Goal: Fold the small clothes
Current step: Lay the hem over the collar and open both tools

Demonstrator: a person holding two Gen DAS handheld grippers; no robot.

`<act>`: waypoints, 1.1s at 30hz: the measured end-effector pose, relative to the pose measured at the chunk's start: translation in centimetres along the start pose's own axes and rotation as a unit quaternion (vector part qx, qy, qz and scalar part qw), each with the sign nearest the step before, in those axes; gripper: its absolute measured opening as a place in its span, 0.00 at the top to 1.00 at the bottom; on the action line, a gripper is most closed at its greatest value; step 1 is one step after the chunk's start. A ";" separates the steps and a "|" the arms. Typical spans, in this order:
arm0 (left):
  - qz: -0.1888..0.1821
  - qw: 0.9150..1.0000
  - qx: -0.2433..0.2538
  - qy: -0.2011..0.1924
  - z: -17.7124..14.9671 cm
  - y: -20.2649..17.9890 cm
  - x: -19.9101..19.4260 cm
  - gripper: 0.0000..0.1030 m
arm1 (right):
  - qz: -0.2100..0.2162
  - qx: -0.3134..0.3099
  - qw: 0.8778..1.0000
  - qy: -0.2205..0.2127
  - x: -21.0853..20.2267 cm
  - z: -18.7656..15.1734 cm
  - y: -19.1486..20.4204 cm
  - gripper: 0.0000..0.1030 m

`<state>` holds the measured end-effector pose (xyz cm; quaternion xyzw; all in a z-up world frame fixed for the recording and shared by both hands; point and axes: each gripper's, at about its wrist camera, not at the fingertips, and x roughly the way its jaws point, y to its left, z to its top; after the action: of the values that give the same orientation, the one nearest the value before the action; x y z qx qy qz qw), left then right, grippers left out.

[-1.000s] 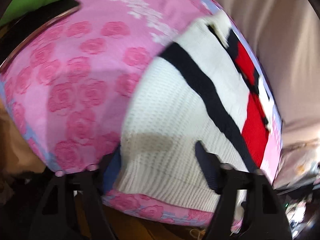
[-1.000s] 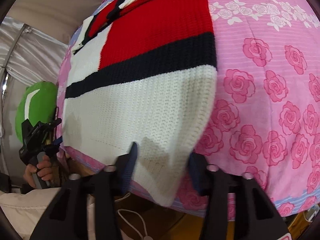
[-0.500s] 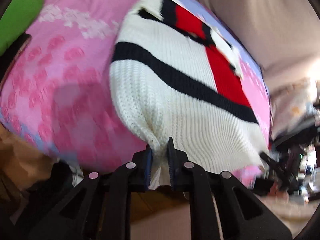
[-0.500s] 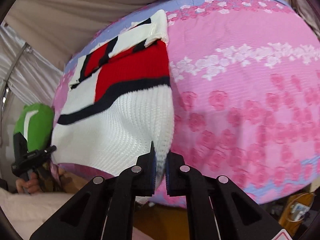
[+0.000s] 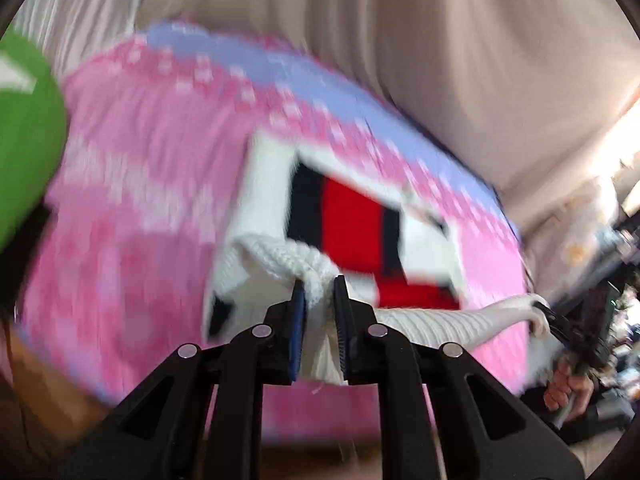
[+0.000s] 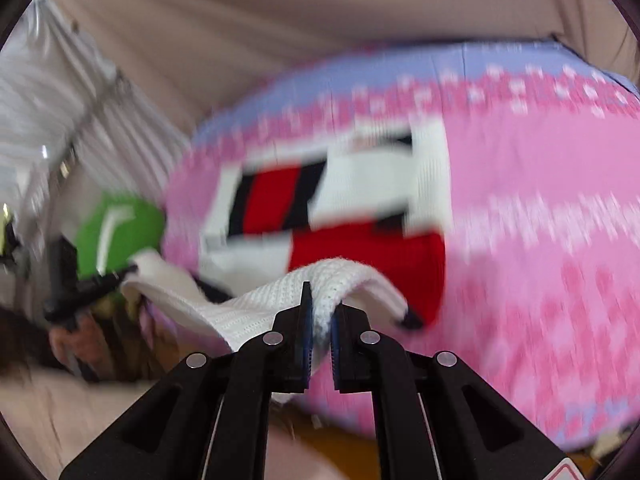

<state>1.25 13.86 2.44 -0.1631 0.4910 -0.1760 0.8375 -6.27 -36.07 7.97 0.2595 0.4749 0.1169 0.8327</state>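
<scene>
A small knitted sweater [image 5: 352,228] in white, red and black lies on a pink rose-print sheet [image 5: 140,184]. Its white bottom hem is lifted off the sheet and stretched between both grippers. My left gripper [image 5: 319,296] is shut on one hem corner, white knit bunched between its pads. My right gripper [image 6: 320,312] is shut on the other hem corner. The sweater [image 6: 332,208] has its upper part flat on the sheet [image 6: 540,208], blurred by motion. In the left wrist view the right gripper [image 5: 560,324] shows at the right edge; in the right wrist view the left gripper [image 6: 88,288] appears at the left.
A green cushion [image 5: 24,136] sits at the left end of the sheet, seen again as a green cushion [image 6: 116,232] in the right wrist view. Beige curtain [image 5: 400,40] hangs behind. A person's hand [image 5: 568,388] grips the right tool. Cluttered items stand at far right.
Both grippers closed on the white hem and then rose, pulling the hem up off the sheet. The sheet and sweater body now look farther away.
</scene>
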 end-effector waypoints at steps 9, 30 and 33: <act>0.106 0.993 -0.060 0.004 5.9 3.5 13.2 0.95 | -0.012 0.252 0.968 0.003 15.9 7.9 -12.0 0.86; 0.122 0.993 0.000 0.003 5.7 2.3 16.3 0.32 | -0.191 0.040 0.981 -0.013 15.6 6.0 -7.0 0.32; 0.117 0.993 -0.002 0.009 6.3 2.0 17.3 0.48 | -0.182 0.081 0.980 -0.003 17.2 7.4 -8.2 0.32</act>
<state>14.96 8.41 -8.81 -0.1046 0.5147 -0.0770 0.8475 8.59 -37.78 -5.98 0.2354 0.5197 -0.0758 0.8178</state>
